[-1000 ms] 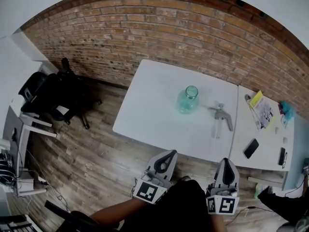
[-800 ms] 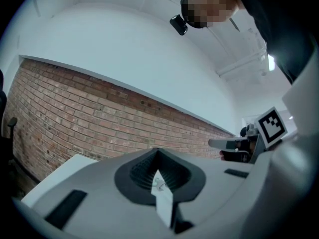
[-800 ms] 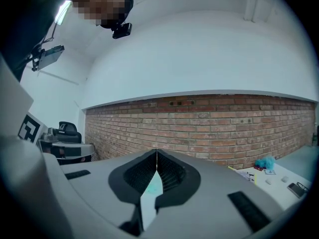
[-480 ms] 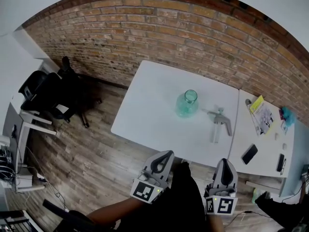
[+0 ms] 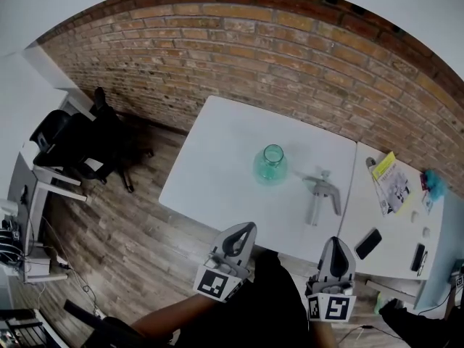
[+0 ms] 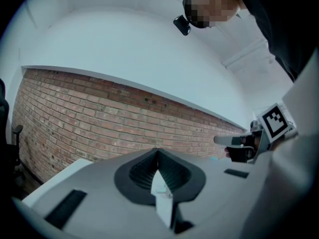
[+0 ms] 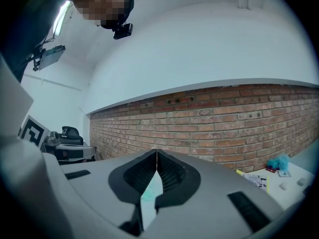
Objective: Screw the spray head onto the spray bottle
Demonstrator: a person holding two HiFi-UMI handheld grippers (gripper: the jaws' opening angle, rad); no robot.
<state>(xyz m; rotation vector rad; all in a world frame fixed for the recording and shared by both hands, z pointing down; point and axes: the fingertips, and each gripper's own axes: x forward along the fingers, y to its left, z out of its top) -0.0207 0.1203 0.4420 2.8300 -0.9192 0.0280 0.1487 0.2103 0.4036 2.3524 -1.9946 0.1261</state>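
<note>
A green glass spray bottle [image 5: 270, 164] stands upright and uncapped near the middle of the white table [image 5: 217, 165]. The grey spray head [image 5: 321, 195] lies on its side to the bottle's right, its tube pointing toward the near edge. My left gripper [image 5: 247, 228] and right gripper [image 5: 336, 243] hover side by side off the table's near edge, both shut and holding nothing. In the left gripper view the jaws [image 6: 157, 152] meet tip to tip, with the right gripper [image 6: 249, 144] visible beyond. The right gripper view shows its jaws [image 7: 156, 153] closed, with a sliver of green bottle [image 7: 149, 193] in the gap below.
A second white table [image 5: 395, 223] adjoins on the right, carrying a yellow booklet [image 5: 390, 176], a black phone [image 5: 368, 243], a teal object [image 5: 433, 182] and small items. A brick wall [image 5: 290, 56] runs behind. Black chairs [image 5: 72, 140] stand at left on the wooden floor.
Both grippers have come closer to the table's near edge. The table, bottle and spray head have shifted down and left in the head view.
</note>
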